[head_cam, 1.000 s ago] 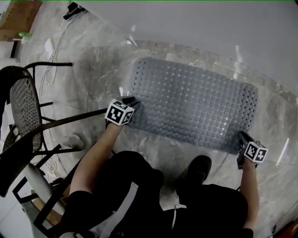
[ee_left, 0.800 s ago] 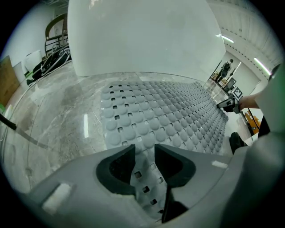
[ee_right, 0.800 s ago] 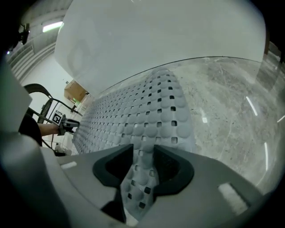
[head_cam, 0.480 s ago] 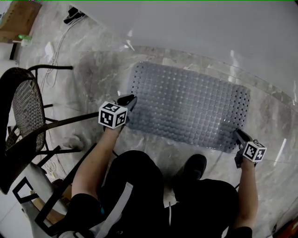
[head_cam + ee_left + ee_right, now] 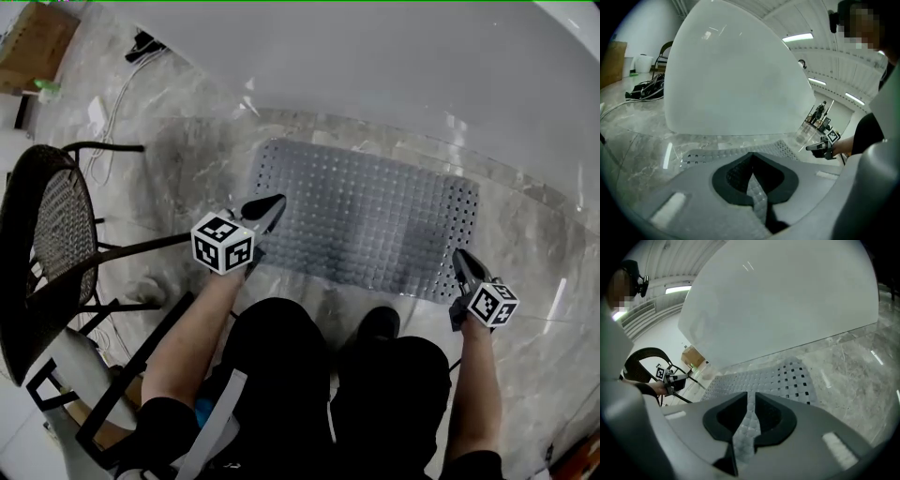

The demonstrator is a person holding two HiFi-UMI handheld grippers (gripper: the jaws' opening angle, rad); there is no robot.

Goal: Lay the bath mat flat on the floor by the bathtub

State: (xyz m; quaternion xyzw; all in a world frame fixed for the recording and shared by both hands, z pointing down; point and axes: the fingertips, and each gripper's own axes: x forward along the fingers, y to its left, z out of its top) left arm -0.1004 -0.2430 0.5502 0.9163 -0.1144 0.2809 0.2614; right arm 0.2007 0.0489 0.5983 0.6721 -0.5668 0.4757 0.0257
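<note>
Both grippers have drawn back off the bath mat (image 5: 366, 225), which lies flat on the floor (image 5: 187, 150) beside the bathtub (image 5: 375, 66), the left gripper (image 5: 270, 210) with fingers pressed together and the right gripper (image 5: 461, 260) with fingers closing on nothing, so laying looks done and probably only a flatness check remains.

Wicker chair (image 5: 58, 225) L; cables (image 5: 114, 98) + cardboard box (image 5: 37, 37) top-L.

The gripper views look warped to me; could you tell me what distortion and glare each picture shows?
Left gripper view: fisheye, dark corners, bathtub bulging like a dome. Right gripper view: same warp, bright streaks on the floor. Head view: glare streaks on the glossy floor.
</note>
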